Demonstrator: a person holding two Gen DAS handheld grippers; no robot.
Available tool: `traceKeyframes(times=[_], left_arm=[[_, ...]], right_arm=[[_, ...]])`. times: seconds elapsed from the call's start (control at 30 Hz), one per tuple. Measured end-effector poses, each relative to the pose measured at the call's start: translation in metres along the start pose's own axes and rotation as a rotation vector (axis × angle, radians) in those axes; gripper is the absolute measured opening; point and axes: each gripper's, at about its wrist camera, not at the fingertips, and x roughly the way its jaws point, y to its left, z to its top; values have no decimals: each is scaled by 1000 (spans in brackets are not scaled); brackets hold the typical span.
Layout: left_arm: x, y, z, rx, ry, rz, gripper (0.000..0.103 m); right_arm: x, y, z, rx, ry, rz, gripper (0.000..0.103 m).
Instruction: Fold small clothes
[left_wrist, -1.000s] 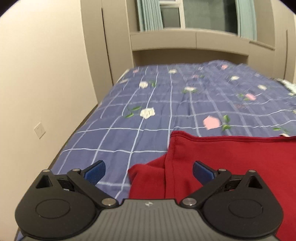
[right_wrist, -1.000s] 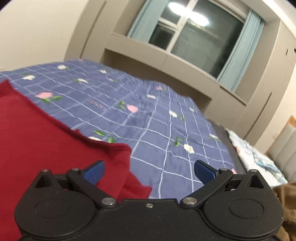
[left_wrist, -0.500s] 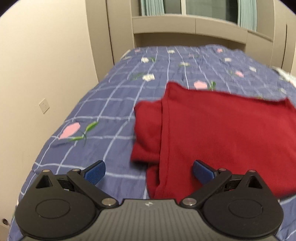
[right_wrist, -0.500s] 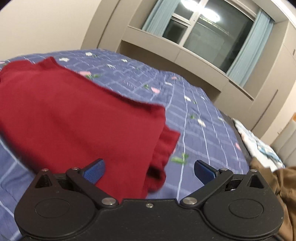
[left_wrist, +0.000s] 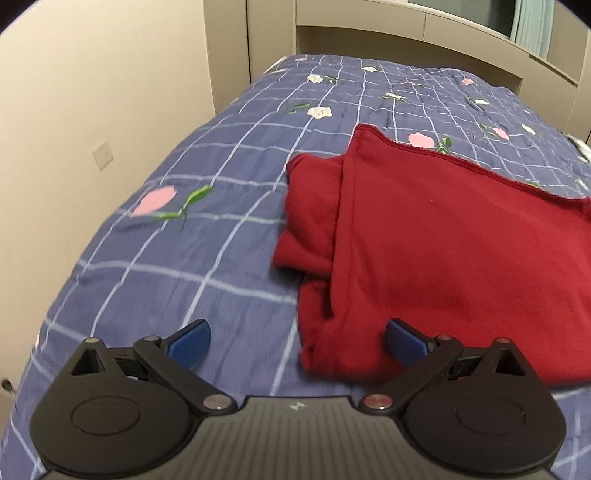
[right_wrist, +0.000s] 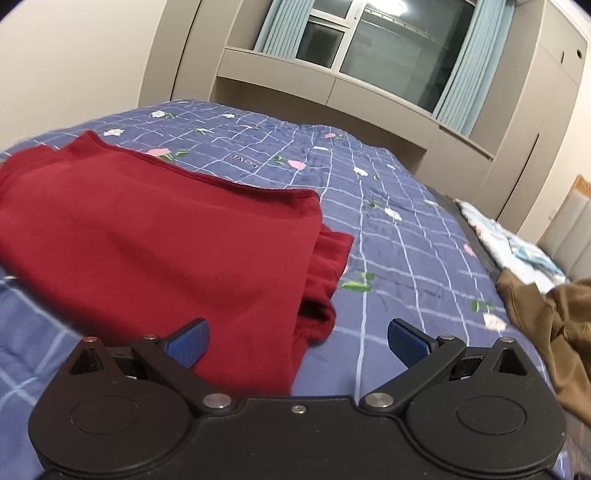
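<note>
A dark red garment (left_wrist: 443, 236) lies folded flat on the blue checked floral bedspread (left_wrist: 192, 243), with a bunched sleeve sticking out at its left side. My left gripper (left_wrist: 297, 341) is open and empty, just above the garment's near left corner. In the right wrist view the same red garment (right_wrist: 155, 243) lies left of centre, its right sleeve bunched at the edge. My right gripper (right_wrist: 297, 341) is open and empty, above the garment's near right corner.
A brown garment (right_wrist: 554, 325) lies in a heap at the bed's right edge, with a pale blue patterned cloth (right_wrist: 513, 243) behind it. A beige wall with a socket (left_wrist: 103, 155) runs along the bed's left side. Beige cabinets (right_wrist: 332, 85) and a window stand behind the bed.
Both grippers have pulled back towards the near edge of the bed and tilted downward, so the whole folded red garment now lies ahead of them. Both stayed open.
</note>
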Motion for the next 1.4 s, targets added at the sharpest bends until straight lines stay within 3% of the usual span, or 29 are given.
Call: traceKeyframes(times=[0.33, 0.6, 0.8, 1.03, 1.4], left_arm=[[-36, -6, -27, -38, 16, -44, 103], [-65, -1, -50, -140, 41, -100, 103], [-77, -1, -56, -121, 44, -73, 103], [-70, -2, -43, -131, 37, -68, 103], [-22, -14, -10, -122, 18, -19, 103]], right_arm=[[-50, 16, -9, 59, 3, 58, 102], [-80, 37, -10, 99, 34, 123, 102], [-96, 49, -1, 149, 86, 148, 102], [-86, 53, 15, 200, 121, 170, 102], [-51, 54, 36, 249, 148, 211, 102]])
